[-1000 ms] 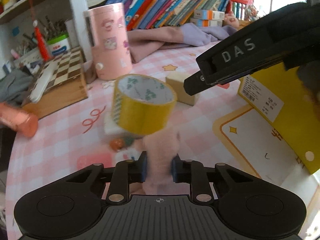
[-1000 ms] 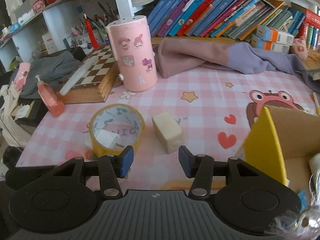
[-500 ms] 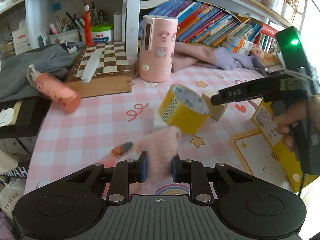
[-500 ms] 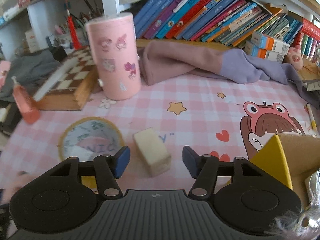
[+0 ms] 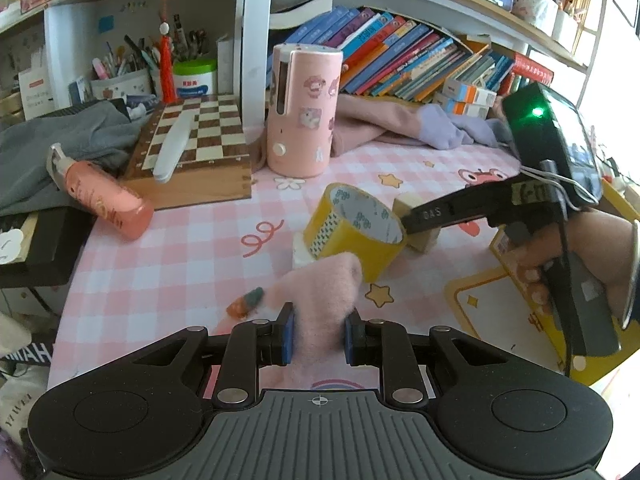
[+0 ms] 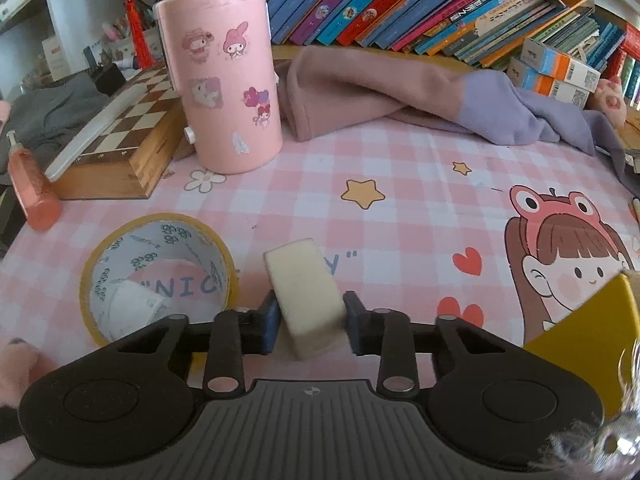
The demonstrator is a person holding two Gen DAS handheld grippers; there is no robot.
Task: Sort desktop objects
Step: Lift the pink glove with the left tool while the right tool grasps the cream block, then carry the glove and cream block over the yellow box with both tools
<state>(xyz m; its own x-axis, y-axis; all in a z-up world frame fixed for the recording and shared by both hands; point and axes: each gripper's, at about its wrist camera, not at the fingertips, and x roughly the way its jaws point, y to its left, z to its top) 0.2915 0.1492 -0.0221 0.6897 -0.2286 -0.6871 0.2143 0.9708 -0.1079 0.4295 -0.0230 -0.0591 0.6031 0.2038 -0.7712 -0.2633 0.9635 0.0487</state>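
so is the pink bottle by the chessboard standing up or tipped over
Tipped over. The pink bottle lies on its side at the mat's edge, its pump end on the grey cloth, beside the chessboard.

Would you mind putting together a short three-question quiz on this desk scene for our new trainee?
1. True or false: the left gripper is shut on a pink fuzzy item.
2. Which thing sits between the fingers of the right gripper?
A. the tape roll
B. the cream block
C. the pink bottle
3. Fill in: the pink canister stands upright beside the wooden ______.

Key
1. True.
2. B; whether the pads press it cannot be told.
3. Chessboard.
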